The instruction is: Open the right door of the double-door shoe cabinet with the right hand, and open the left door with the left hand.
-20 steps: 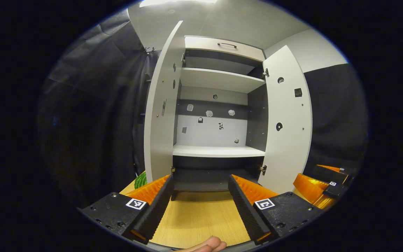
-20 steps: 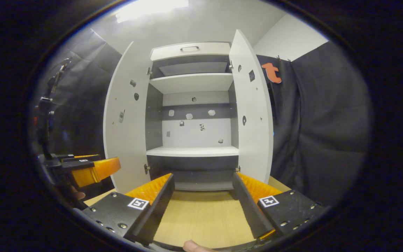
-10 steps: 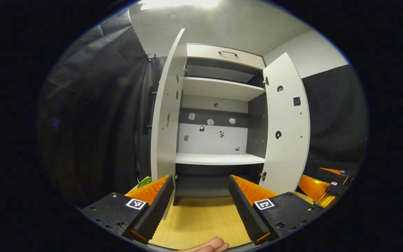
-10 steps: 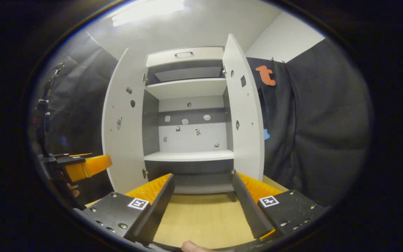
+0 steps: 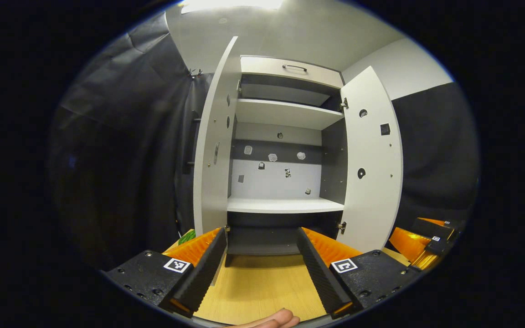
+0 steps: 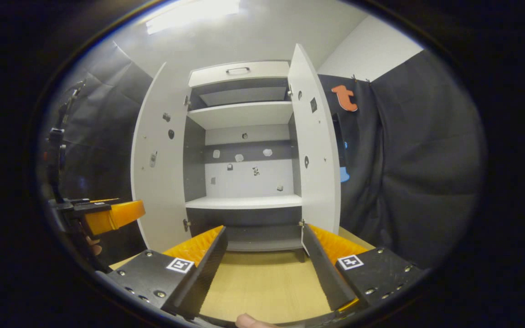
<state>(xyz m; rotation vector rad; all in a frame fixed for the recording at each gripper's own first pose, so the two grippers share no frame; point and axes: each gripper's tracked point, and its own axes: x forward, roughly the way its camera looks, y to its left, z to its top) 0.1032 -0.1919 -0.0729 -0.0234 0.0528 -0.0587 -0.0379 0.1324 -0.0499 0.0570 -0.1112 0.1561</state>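
Shoe cabinet (image 5: pixel 285 150) stands on the wooden table (image 5: pixel 262 287) straight ahead, both doors swung wide: left door (image 5: pixel 212 150) and right door (image 5: pixel 372 168) flank bare white shelves. Left tongs (image 5: pixel 260 269) sit spread apart over the table, holding nothing, short of the cabinet; right tongs (image 6: pixel 262 269) likewise spread and holding nothing. In the right gripper view the left tongs (image 6: pixel 107 216) show off to the side, near the left door (image 6: pixel 157 159)
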